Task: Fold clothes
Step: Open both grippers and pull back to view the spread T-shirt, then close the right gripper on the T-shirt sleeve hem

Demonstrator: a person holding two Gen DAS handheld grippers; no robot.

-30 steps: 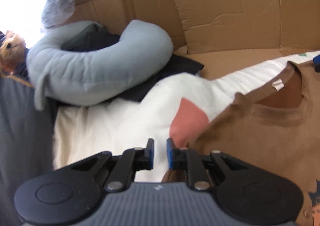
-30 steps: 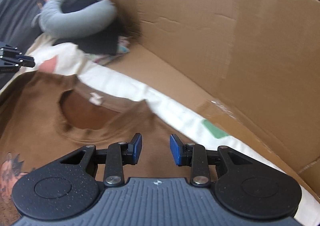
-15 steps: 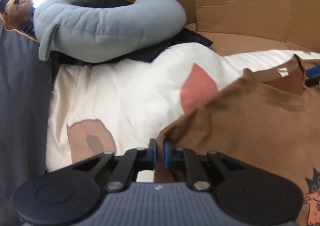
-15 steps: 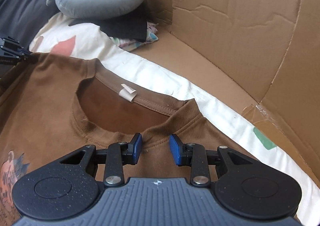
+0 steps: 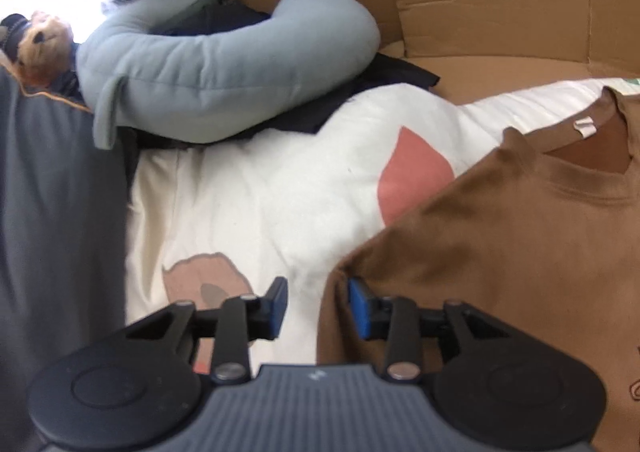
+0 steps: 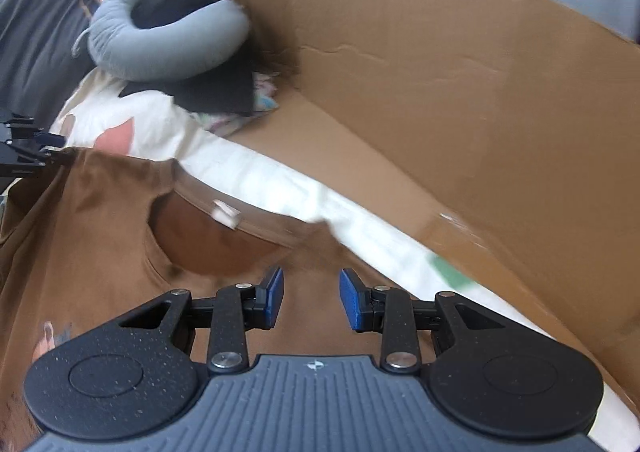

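A brown T-shirt lies spread on a cream printed sheet, its collar with a white label at the far side. My left gripper stands open at the shirt's left shoulder corner; the brown edge lies between the fingers by the right pad and is not pinched. The right gripper is open too, low over the brown T-shirt just right of the collar. In the right wrist view, the left gripper shows at the far left edge.
A grey curved pillow lies on dark clothes at the far left. Cardboard walls close off the back and right. A teddy bear and dark grey fabric are on the left.
My left gripper, shut on the shirt's shoulder edge half a second ago, has opened and let it go. The right gripper stayed open while its view shifted over the shirt.
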